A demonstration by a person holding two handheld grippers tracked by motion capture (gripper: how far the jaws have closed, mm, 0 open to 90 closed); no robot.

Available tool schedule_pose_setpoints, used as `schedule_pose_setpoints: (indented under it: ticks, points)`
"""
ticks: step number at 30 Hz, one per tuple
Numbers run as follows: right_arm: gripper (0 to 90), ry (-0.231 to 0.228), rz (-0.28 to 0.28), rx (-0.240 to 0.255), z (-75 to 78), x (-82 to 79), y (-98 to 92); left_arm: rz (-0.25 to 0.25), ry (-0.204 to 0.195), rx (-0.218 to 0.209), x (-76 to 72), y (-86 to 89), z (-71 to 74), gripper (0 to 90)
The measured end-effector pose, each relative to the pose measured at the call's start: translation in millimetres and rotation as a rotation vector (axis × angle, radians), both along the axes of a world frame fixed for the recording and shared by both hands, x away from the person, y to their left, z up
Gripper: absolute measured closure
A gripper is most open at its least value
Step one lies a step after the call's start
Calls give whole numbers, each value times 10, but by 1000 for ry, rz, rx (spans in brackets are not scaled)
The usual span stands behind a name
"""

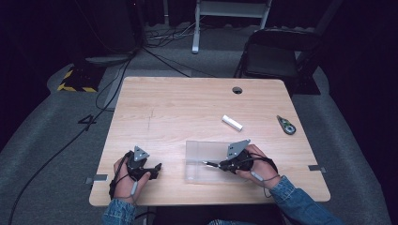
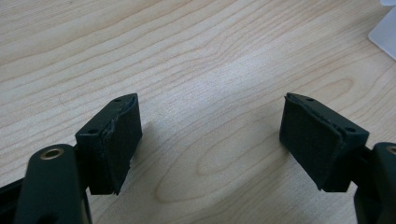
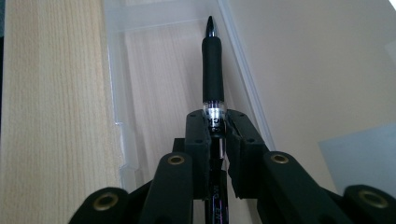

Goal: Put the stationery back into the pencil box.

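Pale wood grain covers the rectangular table (image 1: pixel 187 108) in the high view. Near its front edge the right gripper (image 1: pixel 217 165) is clamped on a black pen (image 1: pixel 210 164), whose tip pokes out leftward from the jaws over a clear, shallow plastic box (image 1: pixel 199 152). Beyond that gripper lies a small white cylinder (image 1: pixel 232 123), and further to its right a dark green teardrop-shaped tool (image 1: pixel 286 125). Well to the left of the box, the left gripper (image 1: pixel 156 168) rests low over bare wood, holding nothing.

From the left gripper view, the two black pads (image 2: pixel 310 140) stand apart with only the wooden tabletop (image 2: pixel 201 70) between them. A corner of the clear box (image 2: pixel 385 32) sits ahead and to the right of the jaws.

From the right gripper view, the jaws of the right gripper (image 3: pixel 215 128) are pressed tight on the barrel of the black pen (image 3: pixel 212 70). Its rubber grip and metal tip reach straight ahead of the jaws, over the inside of the clear plastic box (image 3: pixel 116 93), close to one long wall.
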State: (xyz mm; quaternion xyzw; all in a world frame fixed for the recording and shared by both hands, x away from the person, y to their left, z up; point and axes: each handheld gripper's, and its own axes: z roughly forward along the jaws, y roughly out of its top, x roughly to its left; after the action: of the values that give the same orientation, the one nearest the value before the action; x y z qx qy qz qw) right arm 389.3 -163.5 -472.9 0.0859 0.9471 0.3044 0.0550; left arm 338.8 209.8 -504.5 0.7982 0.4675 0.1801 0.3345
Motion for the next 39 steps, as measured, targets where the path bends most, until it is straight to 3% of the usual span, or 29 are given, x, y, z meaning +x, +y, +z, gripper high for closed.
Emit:
schedule_pose_setpoints:
  ticks: [10,14,17,20,24,27,31,35,39]
  points:
    - [748,-17,-6,-20,-26,10,-1,-1,-1,0,0,0,0,213]
    - [726,-18,-14,-11,26,3,-30,0,-1,-1,0,-1,0,213]
    - [728,-22,-29,15,149,-16,-104,-1,-1,0,1,0,0,213]
    - [758,-9,-35,22,192,-31,-138,0,0,-2,1,-2,-1,210]
    - [829,35,-32,-5,194,-73,-158,-2,0,-1,5,-4,-1,210]
    - [852,81,-10,-65,111,-98,-124,-2,2,-2,6,-6,0,210]
    - [813,100,-6,-90,45,-110,-89,-2,2,-2,6,-8,-1,210]
    - [698,94,-18,-87,3,-114,-61,-3,2,-2,7,-8,0,210]
    - [611,62,-23,-89,-7,-129,-33,-3,2,-2,7,-8,-1,210]
